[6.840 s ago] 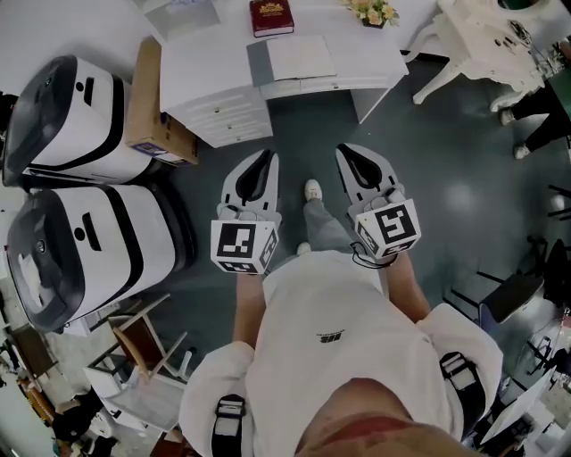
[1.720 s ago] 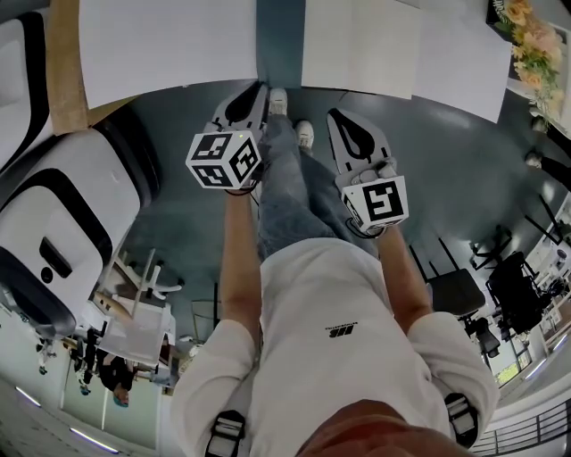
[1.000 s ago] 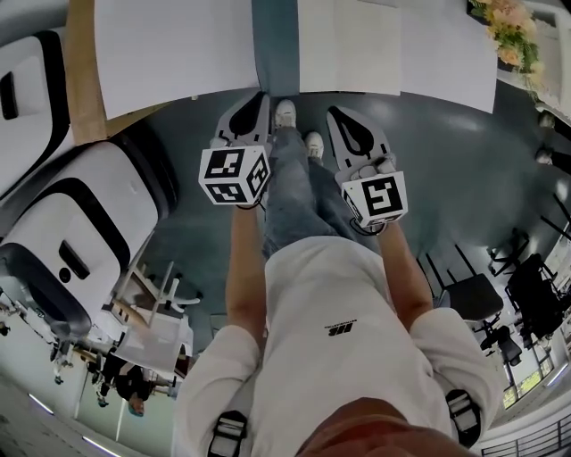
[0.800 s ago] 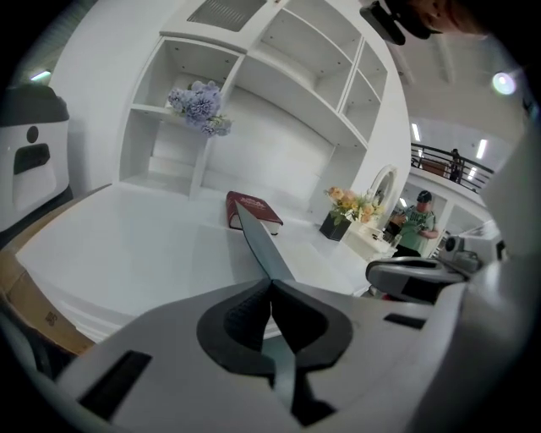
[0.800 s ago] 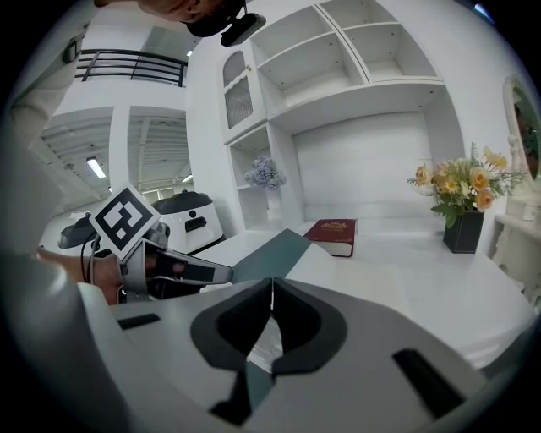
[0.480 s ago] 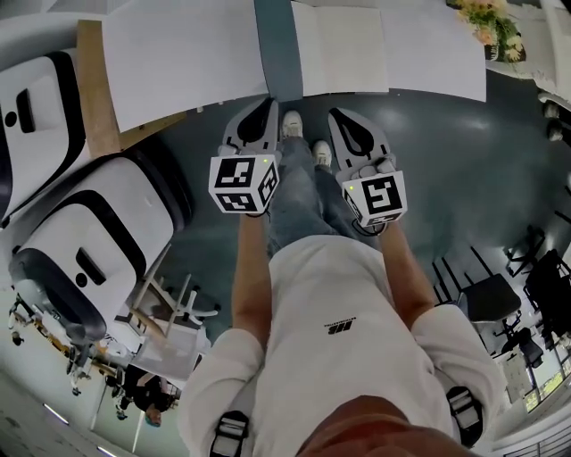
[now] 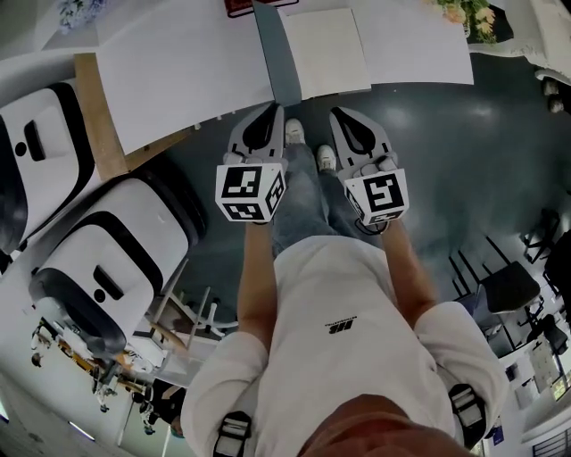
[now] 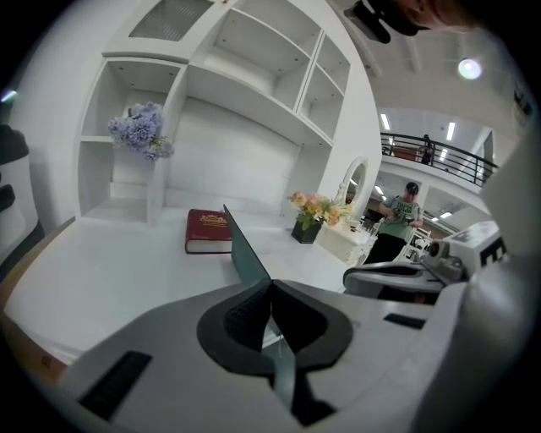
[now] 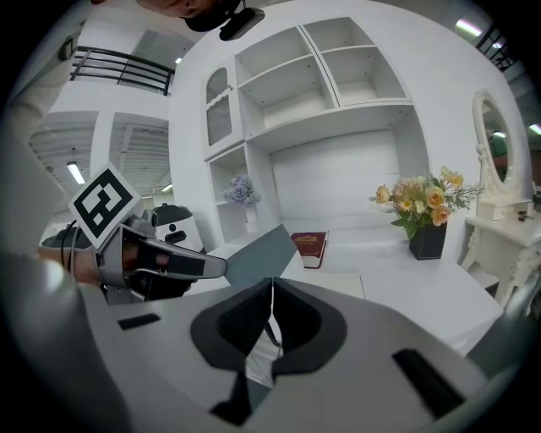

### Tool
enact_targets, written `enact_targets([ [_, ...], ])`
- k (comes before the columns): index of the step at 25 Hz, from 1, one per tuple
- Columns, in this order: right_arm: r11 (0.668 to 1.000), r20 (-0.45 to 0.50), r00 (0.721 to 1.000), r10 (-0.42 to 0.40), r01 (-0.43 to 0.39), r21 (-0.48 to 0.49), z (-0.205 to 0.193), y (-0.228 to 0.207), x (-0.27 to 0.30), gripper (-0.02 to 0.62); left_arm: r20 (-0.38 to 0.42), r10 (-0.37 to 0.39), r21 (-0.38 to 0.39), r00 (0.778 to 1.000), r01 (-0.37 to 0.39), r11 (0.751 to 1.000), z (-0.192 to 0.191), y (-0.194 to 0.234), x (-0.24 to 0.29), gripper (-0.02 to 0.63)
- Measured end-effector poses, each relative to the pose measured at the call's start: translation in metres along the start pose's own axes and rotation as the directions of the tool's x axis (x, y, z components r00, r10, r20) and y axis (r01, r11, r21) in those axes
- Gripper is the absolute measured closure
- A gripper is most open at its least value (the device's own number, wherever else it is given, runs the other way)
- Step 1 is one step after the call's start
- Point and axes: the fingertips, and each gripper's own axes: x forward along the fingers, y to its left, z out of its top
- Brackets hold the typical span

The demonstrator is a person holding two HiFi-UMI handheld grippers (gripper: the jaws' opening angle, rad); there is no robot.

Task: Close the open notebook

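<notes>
The open notebook lies on the white desk [image 7: 187,71], its grey cover [image 7: 272,49] raised at the left and its white page [image 7: 326,52] flat at the right. My left gripper [image 7: 271,109] hangs just before the desk's front edge, below the grey cover, jaws shut and empty. My right gripper [image 7: 339,112] is beside it, below the white page, also shut and empty. In the left gripper view the cover [image 8: 245,247] stands up just beyond the closed tips [image 8: 270,284]. The right gripper view shows the cover [image 9: 262,248] and page [image 9: 338,285] beyond its tips [image 9: 271,284].
A red book [image 7: 245,7] lies behind the notebook, and a flower pot [image 7: 466,12] stands at the desk's far right. Two white rounded machines [image 7: 107,259] and a cardboard box [image 7: 94,120] crowd the left. A dark chair [image 7: 508,286] stands on the floor at the right.
The desk and notebook have slid down into fuller view, so the red book and flowers now show. Both grippers stay shut, side by side before the desk edge.
</notes>
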Motion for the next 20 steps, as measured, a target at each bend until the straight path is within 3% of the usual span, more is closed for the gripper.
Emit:
enact_targets([
  [20, 0.988, 0.015, 0.990, -0.141, 0.140, 0.057, -0.005, -0.045, -0.035, 0.598, -0.039, -0.135, 0.091, 0.990, 0.138, 0.986, 0.012, -0.059, 0.034, 0.606],
])
